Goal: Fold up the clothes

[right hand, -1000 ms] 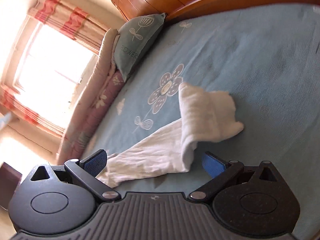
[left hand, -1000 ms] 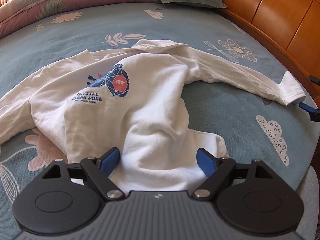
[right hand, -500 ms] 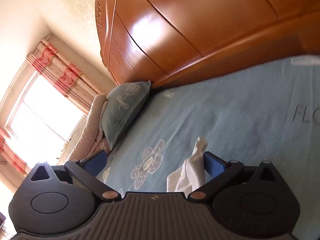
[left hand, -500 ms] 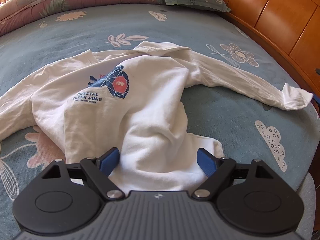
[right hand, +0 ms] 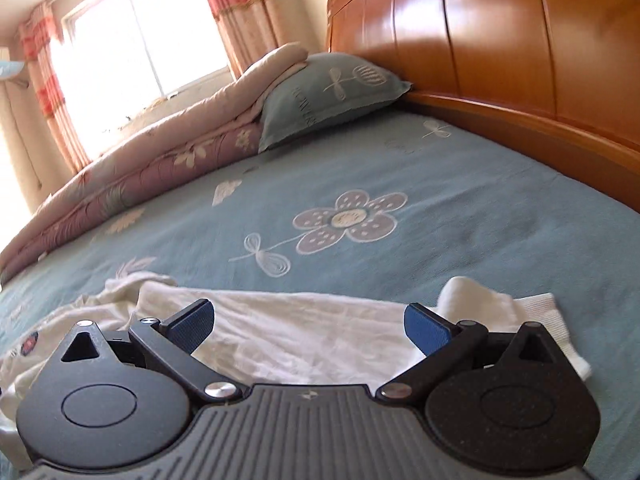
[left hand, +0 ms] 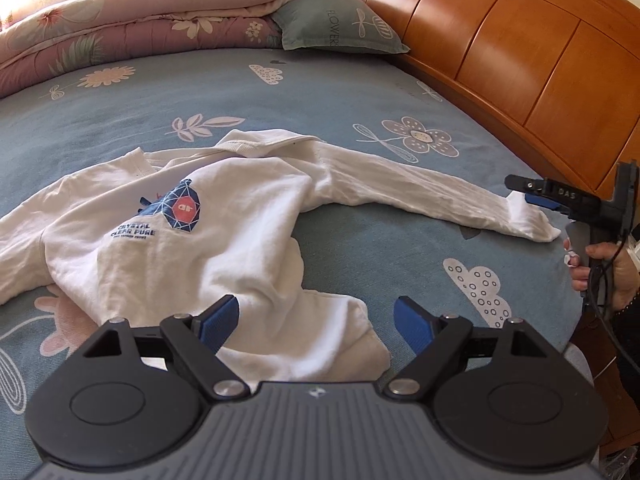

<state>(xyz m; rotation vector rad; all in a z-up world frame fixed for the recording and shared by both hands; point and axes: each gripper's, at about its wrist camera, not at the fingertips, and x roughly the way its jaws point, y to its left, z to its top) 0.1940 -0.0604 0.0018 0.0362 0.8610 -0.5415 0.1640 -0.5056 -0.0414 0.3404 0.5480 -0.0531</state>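
Observation:
A white long-sleeved shirt (left hand: 224,248) with a blue and red logo (left hand: 180,210) lies crumpled on the blue bedsheet (left hand: 320,96). Its body is bunched toward the near hem. My left gripper (left hand: 316,322) hovers open over that hem, pads apart and not pressing the cloth. The right sleeve (left hand: 420,192) stretches toward the bed's right edge. There a hand (left hand: 612,268) holds my right gripper (left hand: 528,192) by the cuff (left hand: 532,220). In the right wrist view this gripper (right hand: 308,326) is open above the sleeve (right hand: 304,320), with the cuff (right hand: 536,312) past its right pad.
Folded quilts (left hand: 140,28) and a teal pillow (left hand: 340,28) lie at the far end of the bed. A wooden headboard (left hand: 520,52) runs along the right side. A bright window (right hand: 132,40) with curtains stands beyond the quilts. The bed's edge drops off at the right.
The right gripper has rolled level and come over the sleeve, which now lies straight instead of folded over. It has entered the left wrist view at the cuff. The left gripper drew up slightly.

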